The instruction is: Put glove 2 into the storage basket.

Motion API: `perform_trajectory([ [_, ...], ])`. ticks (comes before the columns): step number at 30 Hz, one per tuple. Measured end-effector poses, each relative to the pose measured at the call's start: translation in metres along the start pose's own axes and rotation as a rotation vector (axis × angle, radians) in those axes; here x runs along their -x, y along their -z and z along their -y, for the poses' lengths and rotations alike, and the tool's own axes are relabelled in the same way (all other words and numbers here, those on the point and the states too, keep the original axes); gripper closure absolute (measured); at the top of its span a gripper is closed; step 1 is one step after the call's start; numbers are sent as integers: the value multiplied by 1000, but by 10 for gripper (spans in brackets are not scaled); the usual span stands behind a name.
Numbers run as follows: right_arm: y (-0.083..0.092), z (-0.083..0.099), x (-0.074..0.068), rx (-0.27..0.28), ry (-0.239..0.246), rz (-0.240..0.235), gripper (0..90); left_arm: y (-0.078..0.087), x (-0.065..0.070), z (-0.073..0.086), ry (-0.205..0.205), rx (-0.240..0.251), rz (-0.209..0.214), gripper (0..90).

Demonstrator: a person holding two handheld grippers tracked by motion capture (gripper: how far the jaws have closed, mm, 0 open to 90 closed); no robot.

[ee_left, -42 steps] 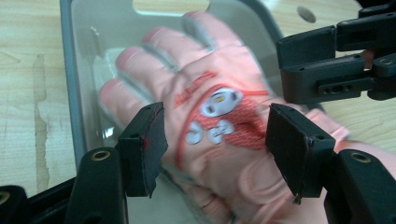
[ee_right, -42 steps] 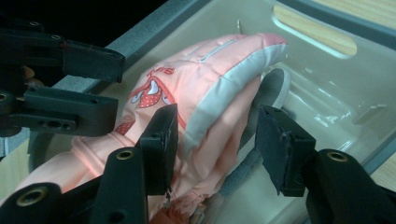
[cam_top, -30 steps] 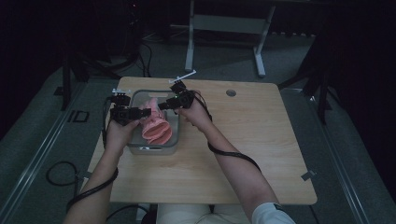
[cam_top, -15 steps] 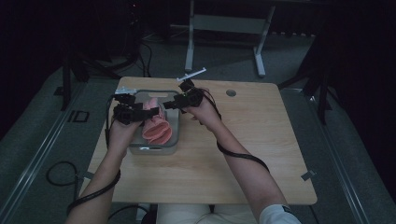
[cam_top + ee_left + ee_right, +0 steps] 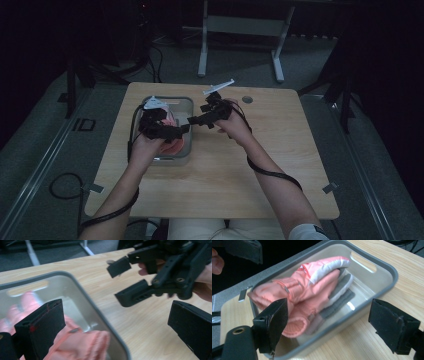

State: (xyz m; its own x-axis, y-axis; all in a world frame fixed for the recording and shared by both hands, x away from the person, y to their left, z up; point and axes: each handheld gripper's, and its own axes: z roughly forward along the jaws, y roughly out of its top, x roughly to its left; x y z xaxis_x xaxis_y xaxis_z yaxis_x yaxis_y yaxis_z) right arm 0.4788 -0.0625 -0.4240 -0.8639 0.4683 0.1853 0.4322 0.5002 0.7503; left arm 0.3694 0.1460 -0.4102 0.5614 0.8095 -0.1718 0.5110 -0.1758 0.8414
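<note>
High view first, far left: the left gripper [image 5: 167, 131] hangs over the grey tray [image 5: 189, 107], which sits toward the left side of the wooden table [image 5: 280, 165]. Its jaws have just been opening and now stand wide, nothing pinched between them. Inside the tray lie the pink gloves [image 5: 172, 142], pink with white and grey patches, bunched together on the tray floor. In the left gripper view one glove cuff [image 5: 82, 346] sits just behind the near jaw, inside the tray rim [image 5: 100, 317], not gripped. Moving right, the right gripper [image 5: 197, 120] hovers just past the tray's right edge, jaws also just opened and spread wide, empty. Right gripper view confirms it: gloves [image 5: 312, 287] resting loose in the tray [image 5: 387, 272], both jaws clear of them.
</note>
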Motion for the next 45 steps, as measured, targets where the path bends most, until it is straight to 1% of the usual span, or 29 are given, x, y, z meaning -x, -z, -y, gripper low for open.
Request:
perform_trajectory([
  [2,5,5,1,5,-1,5,158,-4,7,0,-21,-4,15,4],
  [3,7,7,1,8,-2,8,158,-6,11,0,-30,-5,16,4],
  [4,9,10,2,10,-3,12,158,-8,14,1,-41,-3,28,4],
  [6,12,16,2,-1,-2,13,158,-12,21,1,-60,-6,41,4],
  [7,13,19,3,-8,4,18,158,-14,24,1,-70,4,58,4],
  [8,14,23,3,-13,17,25,158,-16,25,1,-71,3,68,4],
  [11,17,31,4,-20,21,35,157,-19,28,2,-59,11,97,4],
  [12,18,34,4,-19,23,36,157,-20,30,3,-62,14,105,4],
  [15,22,41,6,-10,27,43,154,-24,38,6,-75,4,121,5],
  [17,25,45,7,-9,33,43,153,-27,44,8,-98,-7,125,4],
  [20,27,52,9,-13,33,46,153,-31,51,11,-99,-10,150,4],
  [21,27,54,10,-11,33,47,153,-32,53,12,-104,-10,151,5],
  [23,28,58,10,-7,32,48,153,-34,59,16,-127,-23,151,4],
  [25,28,63,11,-9,36,52,153,-37,63,19,-147,-33,164,5],
  [29,29,75,14,-7,31,55,152,-43,72,27,-189,-53,167,4],
  [31,29,80,15,-9,28,57,152,-45,77,30,-201,-63,180,4],
  [32,29,83,16,-10,31,57,152,-46,78,32,-212,-71,179,4],
  [33,29,83,16,-10,31,57,152,-46,78,32,-212,-71,179,4],
  [34,29,85,16,-12,29,61,152,-48,82,35,-225,-79,184,4],
  [37,29,93,18,-18,24,65,152,-51,86,40,-232,-86,189,4],
  [38,29,95,19,-19,22,65,152,-53,87,42,-228,-85,198,4],
  [40,29,100,19,-23,21,67,152,-55,90,46,-235,-86,203,4],
  [41,29,102,20,-26,20,69,152,-57,93,51,-251,-97,203,4],
  [42,28,106,21,-26,13,67,152,-58,94,52,-257,-98,203,4],
  [44,28,109,22,-30,14,70,152,-61,97,56,-272,-110,204,4],
  [45,28,109,22,-30,14,70,152,-61,97,56,-272,-110,204,4],
])
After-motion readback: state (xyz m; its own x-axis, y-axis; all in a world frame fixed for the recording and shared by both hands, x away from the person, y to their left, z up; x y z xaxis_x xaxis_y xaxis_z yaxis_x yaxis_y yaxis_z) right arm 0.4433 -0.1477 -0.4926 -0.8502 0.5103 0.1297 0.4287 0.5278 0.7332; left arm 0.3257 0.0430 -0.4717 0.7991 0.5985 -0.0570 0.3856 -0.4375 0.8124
